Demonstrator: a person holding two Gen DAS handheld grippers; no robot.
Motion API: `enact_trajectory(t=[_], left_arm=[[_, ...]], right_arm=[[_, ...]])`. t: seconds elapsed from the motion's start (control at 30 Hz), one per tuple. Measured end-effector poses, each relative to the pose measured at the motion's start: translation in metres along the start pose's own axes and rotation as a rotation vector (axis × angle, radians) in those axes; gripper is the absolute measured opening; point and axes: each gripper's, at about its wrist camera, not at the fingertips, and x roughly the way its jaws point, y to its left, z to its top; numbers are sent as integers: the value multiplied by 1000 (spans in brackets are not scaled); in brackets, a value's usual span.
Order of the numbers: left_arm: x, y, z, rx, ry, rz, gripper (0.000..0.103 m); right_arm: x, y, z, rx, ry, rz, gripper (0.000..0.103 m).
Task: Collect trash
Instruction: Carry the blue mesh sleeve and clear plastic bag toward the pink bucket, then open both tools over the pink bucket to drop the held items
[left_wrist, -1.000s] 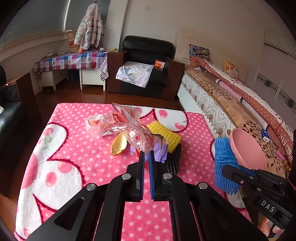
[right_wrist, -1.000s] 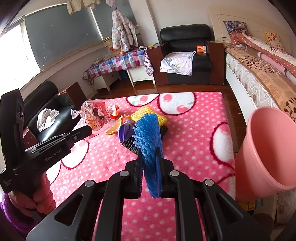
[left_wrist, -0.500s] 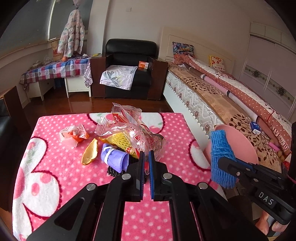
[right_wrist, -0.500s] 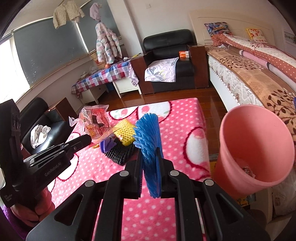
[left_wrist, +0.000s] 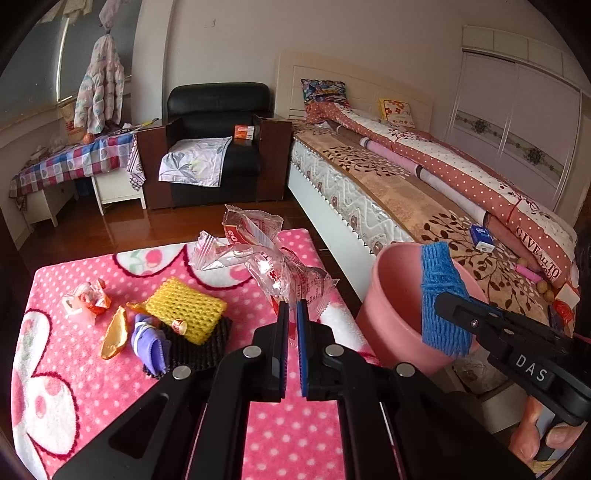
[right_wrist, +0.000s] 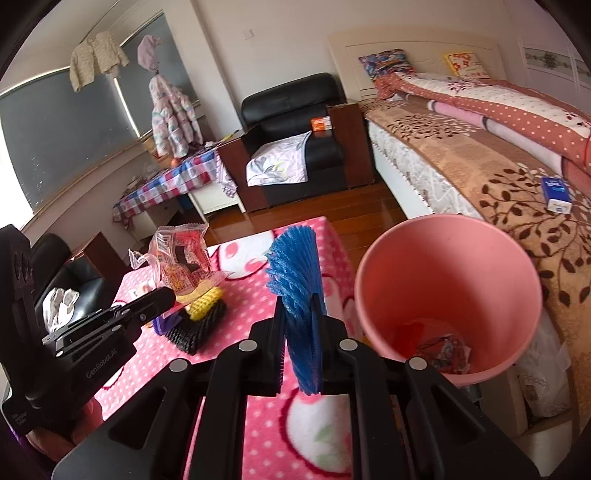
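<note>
The pink bin (right_wrist: 448, 291) serves as the anchor: it stands at the far right corner of the table, between the pink polka-dot blanket (left_wrist: 288, 439) and the bed (left_wrist: 388, 184). Its foot is cut off behind the right gripper's body in the right wrist view, and what lies at its bottom is a jumble of red and printed scraps too crumpled to name. The right gripper (right_wrist: 301, 332) pinches a blue foam net (right_wrist: 295, 280) just left of the bin's rim; in the left wrist view the net overlaps the bin's near wall. The left gripper (left_wrist: 291, 325) is pressed together on a clear crinkled wrapper (left_wrist: 266, 258), lifted above the blanket left of the bin; its red print is unreadable. Further left of the bin, on the blanket, lie a yellow foam net (left_wrist: 184, 308) over a black net (left_wrist: 199, 347), a purple scrap (left_wrist: 147, 341), an orange peel (left_wrist: 112, 334) and a small crumpled wrapper (left_wrist: 85, 301). Beyond the bin, across a wood floor, stand a black armchair (left_wrist: 218, 107) and a checked-cloth table (left_wrist: 74, 158). A person's fingers (left_wrist: 535, 432) show under the right gripper's handle, partly cut off at the frame edge.
</note>
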Motion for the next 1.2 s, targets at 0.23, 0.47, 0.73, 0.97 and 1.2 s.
enact_trajectory(t=[0.23, 0.47, 0.73, 0.97, 1.2], left_arm=[[17, -32, 9, 56, 9, -47, 4], [37, -67, 16, 98, 27, -96, 4], [56, -109, 17, 159, 59, -167, 4], [75, -137, 9, 203, 100, -199, 4], [90, -150, 4, 215, 132, -209, 4]], right_arm=[[-6, -35, 6, 53, -28, -67, 12], [-4, -63, 5, 91, -28, -116, 12], [-1, -98, 0, 144, -19, -154, 12], [4, -121, -3, 163, 1, -182, 12], [10, -134, -5, 175, 14, -185, 12]])
